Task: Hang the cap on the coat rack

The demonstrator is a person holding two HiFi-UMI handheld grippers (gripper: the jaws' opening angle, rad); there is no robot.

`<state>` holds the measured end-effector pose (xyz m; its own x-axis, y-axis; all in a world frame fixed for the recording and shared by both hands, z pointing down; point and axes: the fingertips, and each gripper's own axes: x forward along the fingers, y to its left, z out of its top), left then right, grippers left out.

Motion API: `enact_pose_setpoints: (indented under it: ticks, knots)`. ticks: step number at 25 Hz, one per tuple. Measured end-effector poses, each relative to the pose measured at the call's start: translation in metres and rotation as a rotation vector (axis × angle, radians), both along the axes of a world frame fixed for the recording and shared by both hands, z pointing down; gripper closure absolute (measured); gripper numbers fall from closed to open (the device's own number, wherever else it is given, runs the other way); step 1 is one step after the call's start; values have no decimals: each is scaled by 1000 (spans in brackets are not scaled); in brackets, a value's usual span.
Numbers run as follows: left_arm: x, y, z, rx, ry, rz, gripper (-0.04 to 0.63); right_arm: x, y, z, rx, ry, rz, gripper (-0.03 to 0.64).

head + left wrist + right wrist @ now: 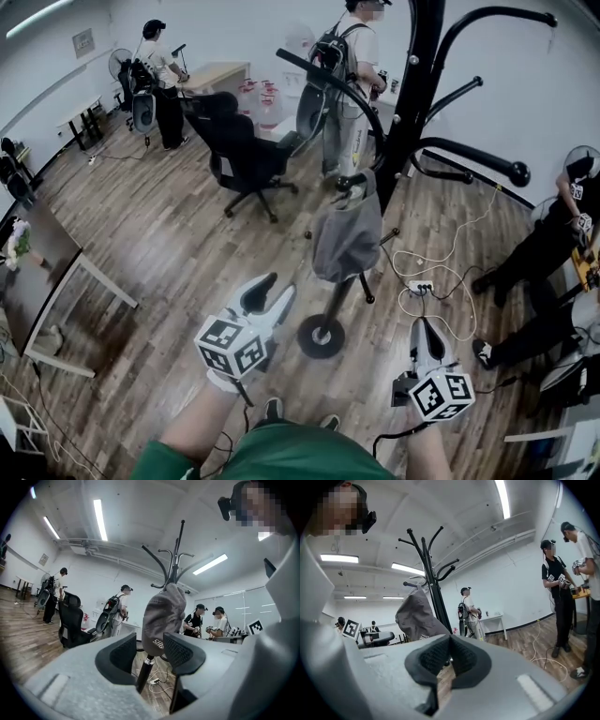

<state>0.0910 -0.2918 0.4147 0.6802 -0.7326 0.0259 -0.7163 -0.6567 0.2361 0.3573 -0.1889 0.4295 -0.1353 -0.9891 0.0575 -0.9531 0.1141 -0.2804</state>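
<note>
Left gripper (pixel 278 287): near, low left; jaws spread apart, nothing between the pads.
Right gripper (pixel 424 324): near, low right; jaws pressed together, empty.
Cap (pixel 347 234): grey, hung low on the coat rack (pixel 412 84), farther off than both grippers and clear of them.
Task status: judged complete; neither gripper supports the cap.
Hazard 1: cap appears loosely seated; a knock to the coat rack from either gripper could slide it off.
Hazard 2: cable (pixel 441 267) lies on the floor (pixel 169 281) right of the coat rack; a foot catching it could jolt the stand.
</note>
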Motion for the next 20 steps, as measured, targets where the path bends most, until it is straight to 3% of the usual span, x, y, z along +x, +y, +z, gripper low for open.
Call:
enact_pose_setpoints:
  ticks: [5, 8, 9, 20]
  knots:
    - [-28, -6, 4, -3, 4, -86, 434, -7, -11, -11, 34, 34, -19, 614]
    - [-43, -4, 4, 8, -14, -155, 554, -10, -13, -18, 63, 85, -7, 614]
    - [-46, -3, 5, 12, -25, -171, 565, -10, -14, -20, 72, 104, -2, 614]
    - [-44, 1, 4, 33, -37, -177, 584, -12, -5, -47, 159, 172, 7, 614]
